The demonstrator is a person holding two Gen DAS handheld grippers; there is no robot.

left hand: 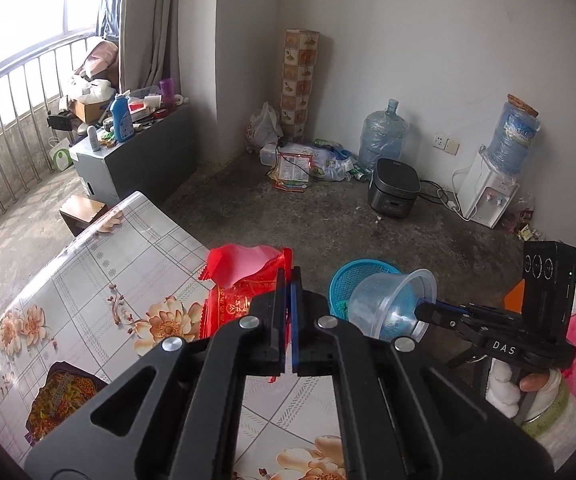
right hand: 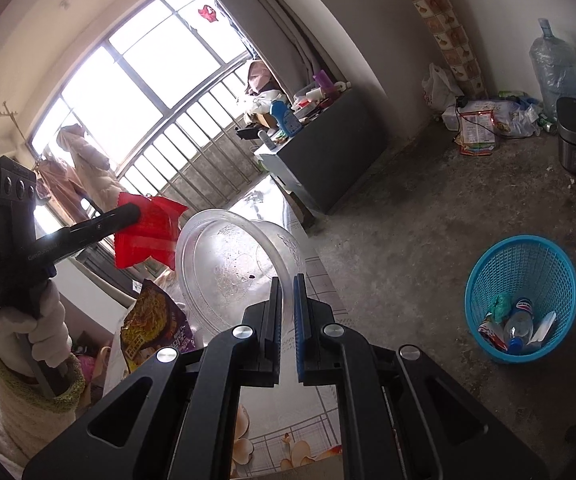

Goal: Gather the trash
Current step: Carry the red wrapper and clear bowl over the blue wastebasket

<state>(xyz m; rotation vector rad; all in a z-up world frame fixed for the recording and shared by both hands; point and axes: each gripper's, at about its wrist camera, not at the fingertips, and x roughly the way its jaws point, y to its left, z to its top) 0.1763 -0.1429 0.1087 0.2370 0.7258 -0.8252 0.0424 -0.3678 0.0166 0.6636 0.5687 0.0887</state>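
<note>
My right gripper has its fingers pinched on the rim of a clear plastic bowl, which tilts with its mouth toward me above the floral worktop. To its left my left gripper clamps a red wrapper in the air. A purple noodle packet lies below them. On the concrete floor to the right stands a blue basket holding a bottle and scraps.
</note>
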